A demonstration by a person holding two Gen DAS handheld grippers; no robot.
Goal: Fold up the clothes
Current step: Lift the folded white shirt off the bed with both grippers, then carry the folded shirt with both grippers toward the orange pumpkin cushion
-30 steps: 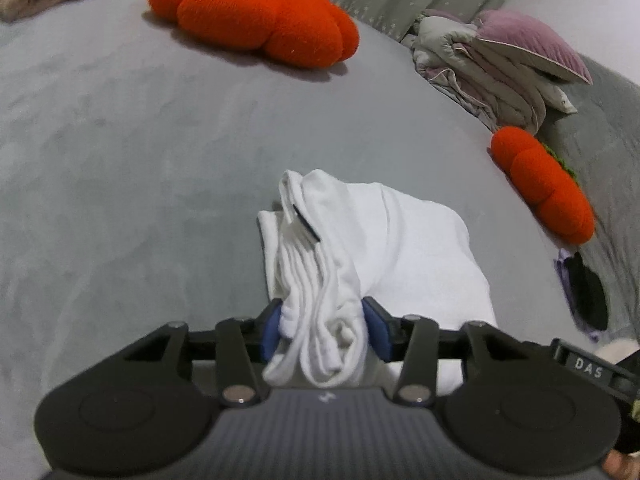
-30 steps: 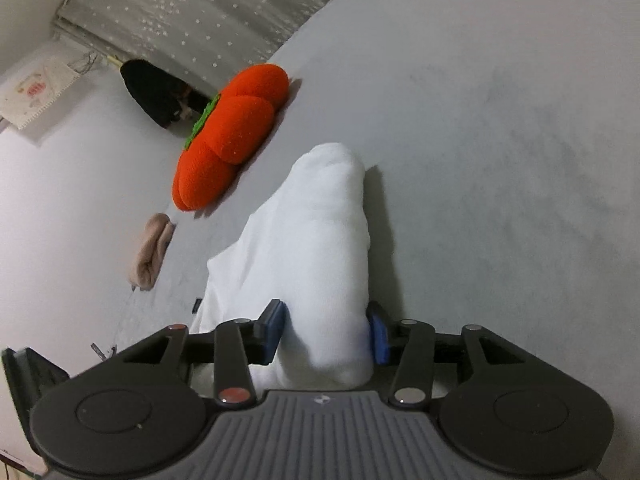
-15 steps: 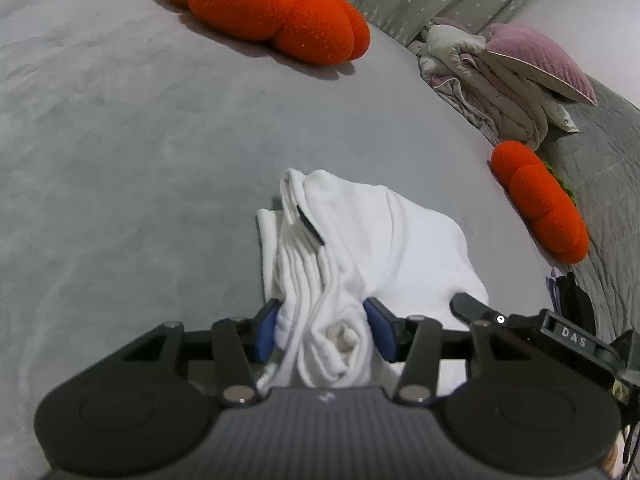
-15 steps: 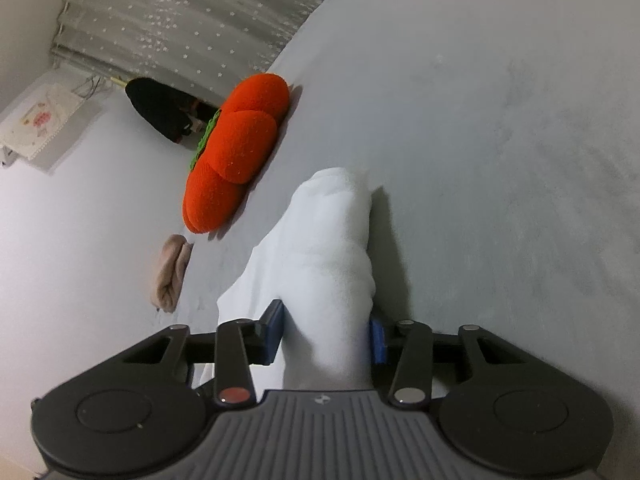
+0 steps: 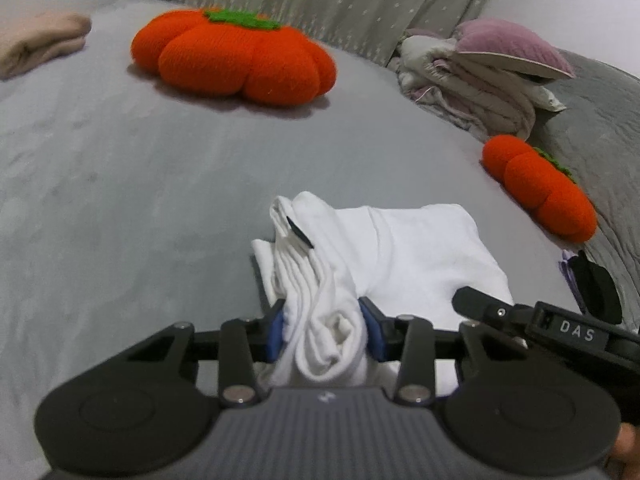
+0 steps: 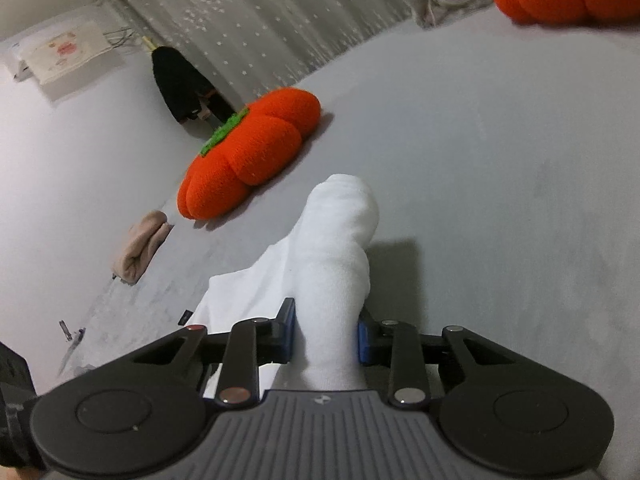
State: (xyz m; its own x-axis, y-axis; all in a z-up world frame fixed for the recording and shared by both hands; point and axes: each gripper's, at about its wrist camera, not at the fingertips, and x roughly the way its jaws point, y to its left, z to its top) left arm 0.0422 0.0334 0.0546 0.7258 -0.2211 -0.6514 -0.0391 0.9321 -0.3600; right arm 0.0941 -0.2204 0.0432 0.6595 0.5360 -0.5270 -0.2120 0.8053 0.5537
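Note:
A white garment lies partly folded on the grey bed. Its near left edge is bunched into a thick roll that runs between the blue pads of my left gripper. The jaws are closing and the pads press the roll on both sides. In the right wrist view the same white garment rises as a rounded fold between the pads of my right gripper. Those jaws are closing too and squeeze the fold. The black body of the right-hand tool shows low at the right of the left wrist view.
A big orange pumpkin cushion lies at the back and a smaller one at the right. A folded beige cloth sits far left. Bedding with a purple pillow is piled at the back right. A dotted grey curtain hangs behind.
Both pairs of jaws have narrowed on the white cloth, squeezing it tighter. Both views have lifted and rolled a little. The right-hand tool has come into the left view.

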